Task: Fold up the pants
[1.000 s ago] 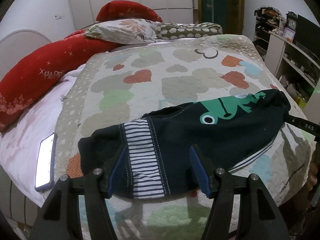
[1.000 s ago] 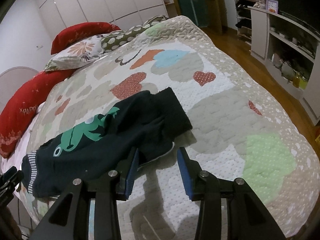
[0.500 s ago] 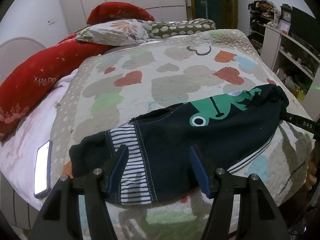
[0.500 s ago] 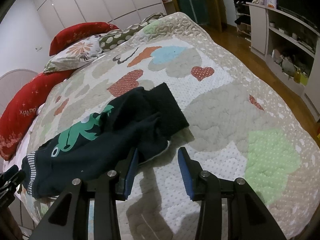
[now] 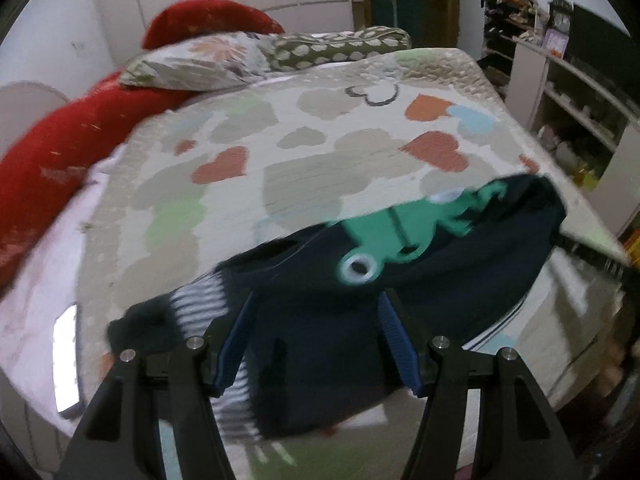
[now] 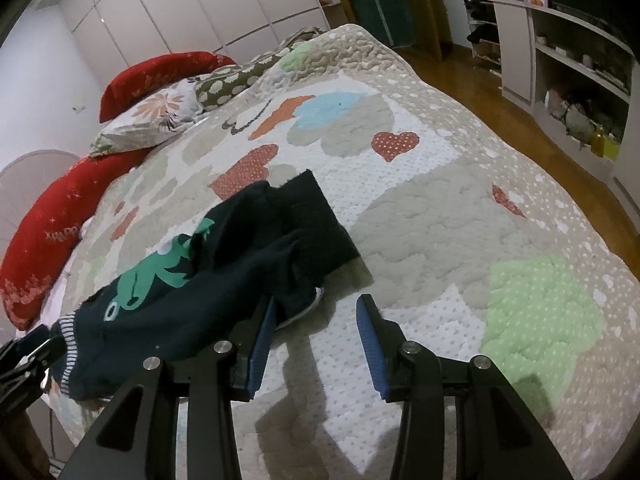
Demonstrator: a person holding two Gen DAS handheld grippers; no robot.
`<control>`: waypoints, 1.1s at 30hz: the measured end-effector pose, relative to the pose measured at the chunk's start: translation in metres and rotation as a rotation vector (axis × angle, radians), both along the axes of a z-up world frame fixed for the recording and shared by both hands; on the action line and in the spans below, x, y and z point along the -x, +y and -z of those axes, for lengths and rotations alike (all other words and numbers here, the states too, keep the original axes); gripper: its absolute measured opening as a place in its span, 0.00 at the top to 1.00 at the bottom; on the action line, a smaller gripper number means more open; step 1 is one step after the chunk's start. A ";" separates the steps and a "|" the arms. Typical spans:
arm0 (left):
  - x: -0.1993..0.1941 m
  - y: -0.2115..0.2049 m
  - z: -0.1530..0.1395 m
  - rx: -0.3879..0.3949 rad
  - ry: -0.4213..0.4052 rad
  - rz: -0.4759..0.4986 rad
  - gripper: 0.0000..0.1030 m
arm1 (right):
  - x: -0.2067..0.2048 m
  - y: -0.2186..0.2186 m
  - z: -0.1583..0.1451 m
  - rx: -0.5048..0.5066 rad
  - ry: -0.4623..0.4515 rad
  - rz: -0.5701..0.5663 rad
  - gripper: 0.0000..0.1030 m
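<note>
Quilt w/ heart patches covers the bed; everything placed relative to it. Dark pants w/ green frog print lie across quilt's near-left part, striped waistband toward its left edge, leg cuffs toward the middle. Red pillow along quilt's far-left side. Left gripper at the waistband end, jaws wide, fabric between them; view blurred, grip unclear. Right gripper jaws wide, over quilt just beside the leg end, left pad touching fabric.
</note>
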State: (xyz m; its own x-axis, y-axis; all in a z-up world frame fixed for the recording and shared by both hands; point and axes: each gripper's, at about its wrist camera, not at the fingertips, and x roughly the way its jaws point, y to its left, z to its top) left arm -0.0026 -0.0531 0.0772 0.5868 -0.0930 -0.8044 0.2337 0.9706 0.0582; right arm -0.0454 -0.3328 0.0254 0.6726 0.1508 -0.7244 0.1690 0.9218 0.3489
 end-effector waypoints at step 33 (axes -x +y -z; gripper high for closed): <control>-0.118 -0.171 0.026 0.261 0.292 0.389 0.88 | -0.049 0.050 -0.015 -0.014 -0.071 -0.247 0.83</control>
State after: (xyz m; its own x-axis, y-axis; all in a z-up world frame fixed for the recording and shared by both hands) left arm 0.1156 -0.2246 0.0514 0.2255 -0.4764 -0.8498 0.5482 0.7831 -0.2936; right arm 0.0033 -0.2827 0.0405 0.6633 0.3271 -0.6731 -0.0864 0.9269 0.3652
